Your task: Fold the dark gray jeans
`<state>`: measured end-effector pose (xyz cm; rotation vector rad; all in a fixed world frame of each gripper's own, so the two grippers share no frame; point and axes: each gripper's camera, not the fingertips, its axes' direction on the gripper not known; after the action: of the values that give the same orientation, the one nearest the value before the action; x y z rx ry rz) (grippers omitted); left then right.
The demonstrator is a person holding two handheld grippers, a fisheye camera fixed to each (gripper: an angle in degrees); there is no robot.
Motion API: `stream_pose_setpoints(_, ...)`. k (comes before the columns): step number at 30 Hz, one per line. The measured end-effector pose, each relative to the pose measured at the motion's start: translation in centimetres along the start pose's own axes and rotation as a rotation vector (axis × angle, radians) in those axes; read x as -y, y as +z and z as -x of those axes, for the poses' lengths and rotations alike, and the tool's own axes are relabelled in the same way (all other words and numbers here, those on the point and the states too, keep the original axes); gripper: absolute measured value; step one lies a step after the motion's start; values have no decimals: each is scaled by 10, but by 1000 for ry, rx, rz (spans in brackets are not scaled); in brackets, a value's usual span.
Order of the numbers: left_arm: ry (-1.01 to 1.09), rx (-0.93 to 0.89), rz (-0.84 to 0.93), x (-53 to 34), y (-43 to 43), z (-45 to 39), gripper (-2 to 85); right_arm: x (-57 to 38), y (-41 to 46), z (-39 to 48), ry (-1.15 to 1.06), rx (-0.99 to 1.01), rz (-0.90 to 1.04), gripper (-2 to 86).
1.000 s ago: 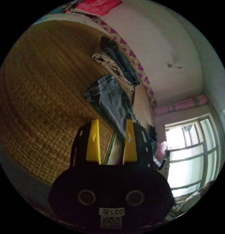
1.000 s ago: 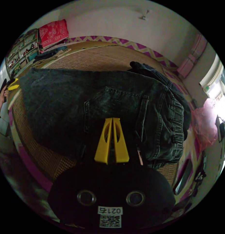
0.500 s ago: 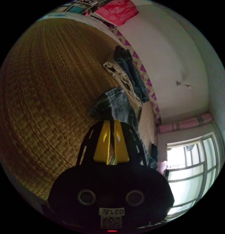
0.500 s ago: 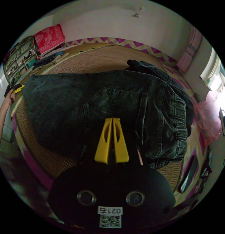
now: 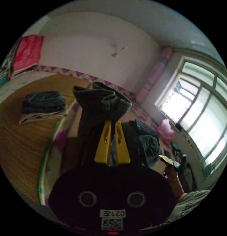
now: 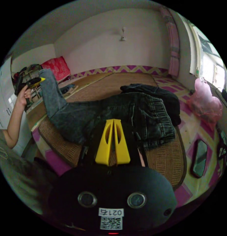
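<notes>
The jeans (image 6: 143, 115) I held were faded, matt denim — coarse, with a gathered waistband. My right gripper (image 6: 113, 123) had 2 smooth yellow plastic jaws on a matt black body. The mat (image 6: 165, 157) beneath looked like rough woven straw — the pink bag (image 6: 204, 103) thin, slightly glossy plastic.

Jeans (image 5: 101, 108) hem behind left claw (image 5: 112, 123)

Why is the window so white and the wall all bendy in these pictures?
In the left gripper view the window is blown out by daylight, so the left gripper and the jeans look dark against it. In the right gripper view the fisheye lens curves the wall and mat, and the edges go blurry.
</notes>
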<state>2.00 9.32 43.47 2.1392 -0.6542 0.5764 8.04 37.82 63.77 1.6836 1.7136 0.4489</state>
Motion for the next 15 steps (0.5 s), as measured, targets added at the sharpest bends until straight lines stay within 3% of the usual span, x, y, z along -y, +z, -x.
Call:
stream_pose_setpoints(4, 71, -49, 208, -54, 102, -52, -8, -38, -33, -28, 67, 11, -30, 34)
stream_pose_setpoints(6, 109, -1, 418, -104, 173, -65, -8, -62, -49, -48, 101, 17, -27, 40)
stream_pose_setpoints(8, 139, 41, 493, -137, 202, -66, -6, -77, -57, -64, 122, 20, -17, 42)
stream_pose_setpoints(13, 240, 47, 346, -165, 197, -81, 30, -105, -74, -107, 174, 54, -10, 42)
stream_pose_setpoints(15, 359, 43, 430, -184, 215, -90, 74, -109, -80, -128, 193, 57, -27, 40)
